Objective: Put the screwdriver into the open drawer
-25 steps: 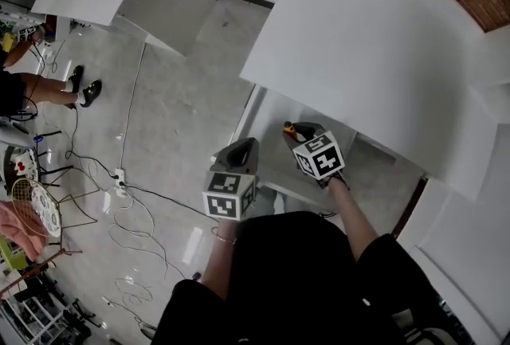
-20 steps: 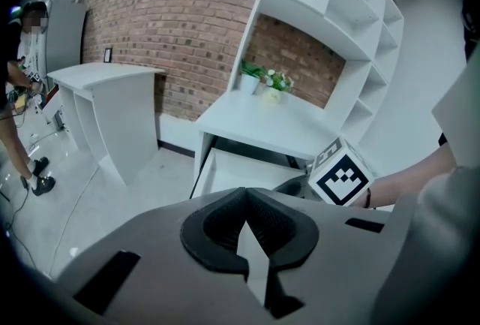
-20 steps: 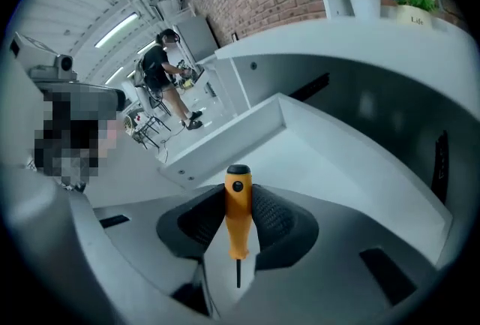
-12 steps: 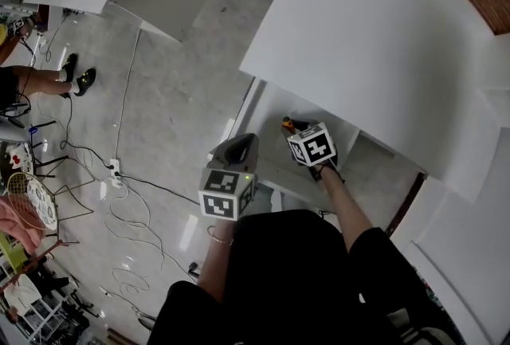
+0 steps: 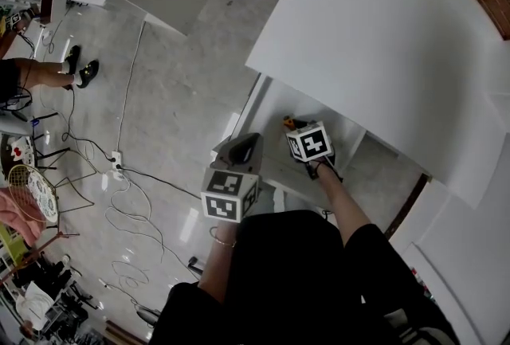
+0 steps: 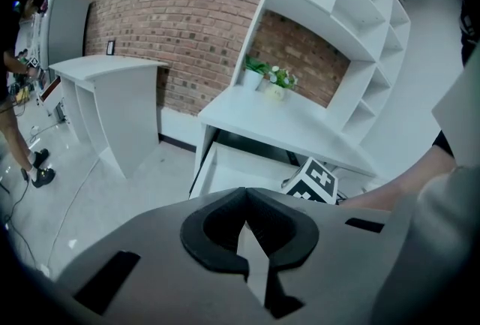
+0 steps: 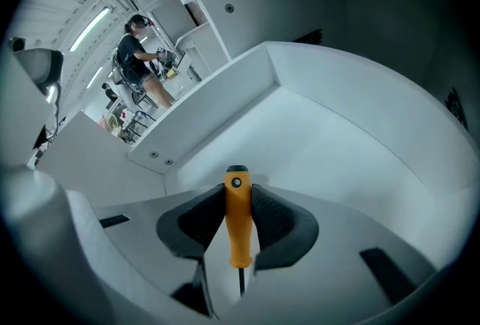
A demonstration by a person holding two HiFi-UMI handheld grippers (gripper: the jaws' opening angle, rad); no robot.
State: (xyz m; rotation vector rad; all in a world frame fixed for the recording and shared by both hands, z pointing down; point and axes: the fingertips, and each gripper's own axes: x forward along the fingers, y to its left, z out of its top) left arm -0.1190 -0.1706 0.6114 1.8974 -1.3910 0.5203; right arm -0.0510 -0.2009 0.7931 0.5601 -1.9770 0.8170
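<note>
Right gripper view is filled by the right hand-held gripper (image 7: 238,196), whose jaws are clamped on the orange handle of the screwdriver (image 7: 238,226). The handle's end is pointed away along the jaws, and the thin shaft is seen running back between them. The screwdriver is held over the white floor of the open drawer (image 7: 322,143); whether that floor is touched cannot be told. The drawer is seen pulled out from under the counter (image 5: 374,49). The left hand-held gripper (image 6: 245,194) is held outside the drawer, near its front, jaws closed together on nothing.
</note>
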